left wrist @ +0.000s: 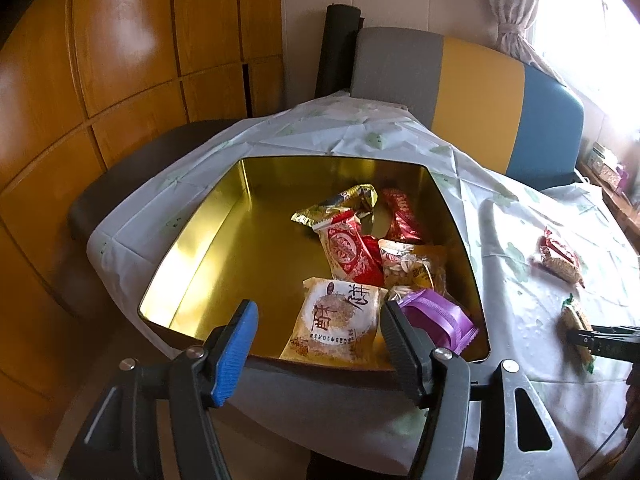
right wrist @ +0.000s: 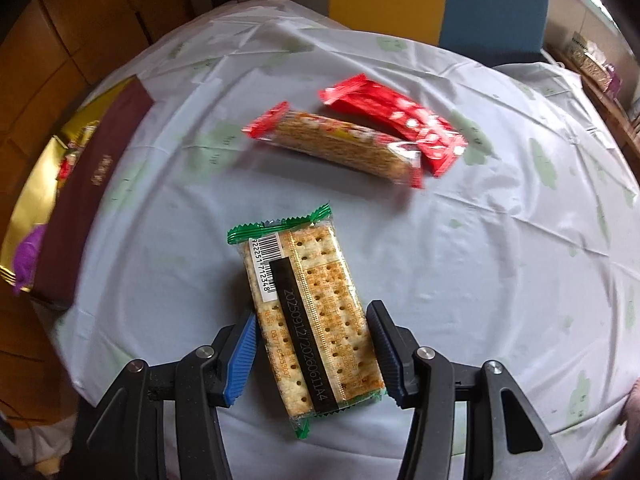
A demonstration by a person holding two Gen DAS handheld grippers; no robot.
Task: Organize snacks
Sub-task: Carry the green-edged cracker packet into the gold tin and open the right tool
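A gold-lined tin [left wrist: 192, 264] sits on the table and holds several snack packets, among them a beige round-cake packet [left wrist: 336, 324] and a purple packet [left wrist: 436, 320]. My left gripper [left wrist: 316, 340] is open and empty above the tin's near edge. My right gripper [right wrist: 312, 354] has its jaws on both sides of a green-edged cracker packet [right wrist: 308, 312] that lies on the tablecloth; it also shows in the left wrist view [left wrist: 578, 336]. A red-ended cracker packet [right wrist: 340, 144] and a red packet [right wrist: 392, 120] lie farther out. The tin shows at the left in the right wrist view [right wrist: 80, 200].
A white cloth with green prints [right wrist: 480, 260] covers the round table. A grey, yellow and blue chair back [left wrist: 472, 88] stands behind it. Wooden cabinets [left wrist: 120, 60] fill the left. A shelf with items [left wrist: 608, 168] is at the right.
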